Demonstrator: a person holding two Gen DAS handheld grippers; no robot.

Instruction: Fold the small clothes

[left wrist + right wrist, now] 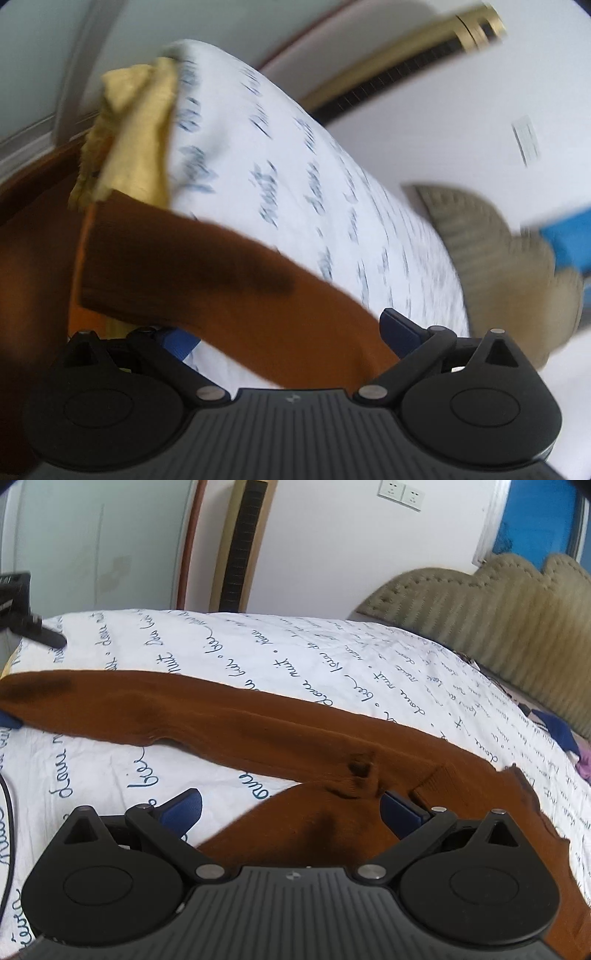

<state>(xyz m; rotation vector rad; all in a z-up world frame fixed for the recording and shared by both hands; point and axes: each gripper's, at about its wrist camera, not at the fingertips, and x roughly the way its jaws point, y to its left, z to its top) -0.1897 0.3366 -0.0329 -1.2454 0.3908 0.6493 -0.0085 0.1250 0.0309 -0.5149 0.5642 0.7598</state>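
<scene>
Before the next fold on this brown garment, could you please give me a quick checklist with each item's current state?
1. Right claw over the brown garment: ok, fingers spread, cloth between them.
2. Left claw gripping cloth: cannot tell, view blurred.
3. Garment stretched flat along the printed sheet: ok, one long band.
4. Bunched fold near the right claw: not ok, still puckered.
5. Yellow cloth away from the garment: not ok, touching its end.

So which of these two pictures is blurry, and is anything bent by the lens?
Left wrist view: heavy motion blur, the writing on the bedsheet smeared into streaks, the yellow cloth soft. Right wrist view: sharp, the sheet's writing crisp, the brown garment clear. Both views: fisheye bending, the bed's edge curved; soft even light, no glare.
</scene>
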